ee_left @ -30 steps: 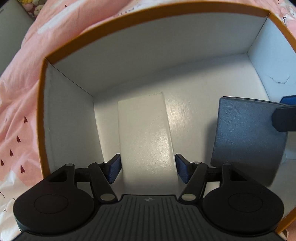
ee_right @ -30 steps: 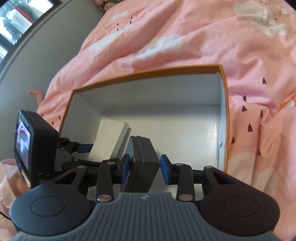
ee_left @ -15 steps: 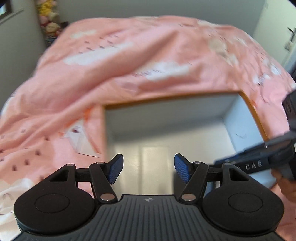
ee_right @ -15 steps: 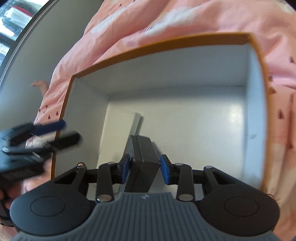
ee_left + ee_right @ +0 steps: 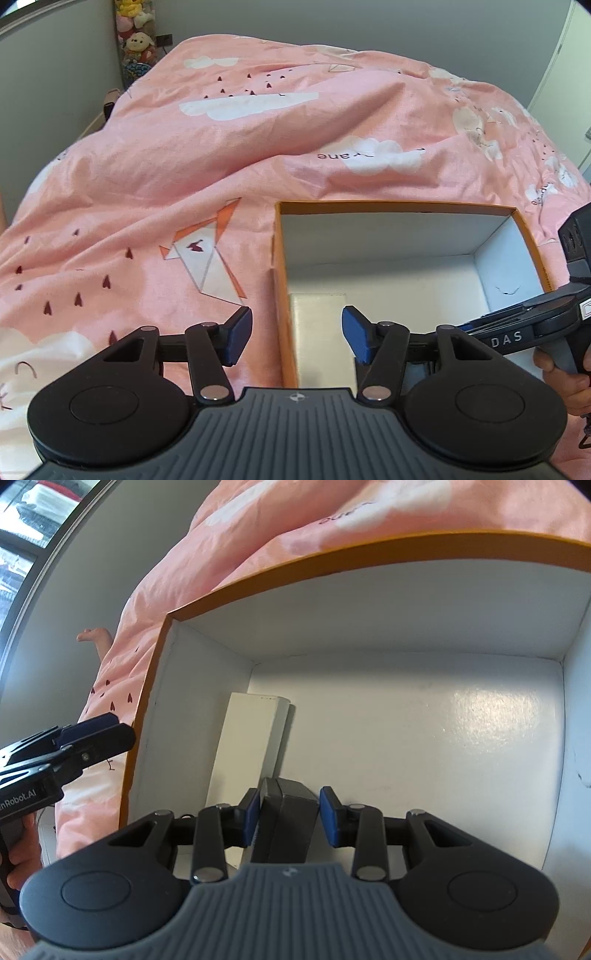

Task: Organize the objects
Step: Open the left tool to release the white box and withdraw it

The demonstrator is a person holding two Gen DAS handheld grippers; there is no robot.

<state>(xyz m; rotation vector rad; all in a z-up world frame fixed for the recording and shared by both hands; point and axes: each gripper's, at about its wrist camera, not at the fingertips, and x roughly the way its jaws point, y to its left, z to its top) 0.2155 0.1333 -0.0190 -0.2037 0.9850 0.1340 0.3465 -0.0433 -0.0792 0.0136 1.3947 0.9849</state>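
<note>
An orange-rimmed box (image 5: 399,205) with a white inside lies on a pink bedspread; it also shows in the right wrist view (image 5: 369,554). A white flat box (image 5: 319,332) lies on its floor by the left wall, seen too in the right wrist view (image 5: 251,738). My left gripper (image 5: 297,338) is open and empty, above the box's left wall. My right gripper (image 5: 289,818) is inside the box around a dark grey box (image 5: 286,819) that stands beside the white one; the right pad stands slightly off it.
The pink bedspread (image 5: 221,147) with cloud and heart prints surrounds the box. Plush toys (image 5: 136,40) sit against the grey wall at the far left. A window (image 5: 37,524) is at the upper left of the right wrist view.
My left gripper let go of the white box, lifted out and moved left over the box wall. My right gripper lowered the dark grey box deeper and opened slightly around it.
</note>
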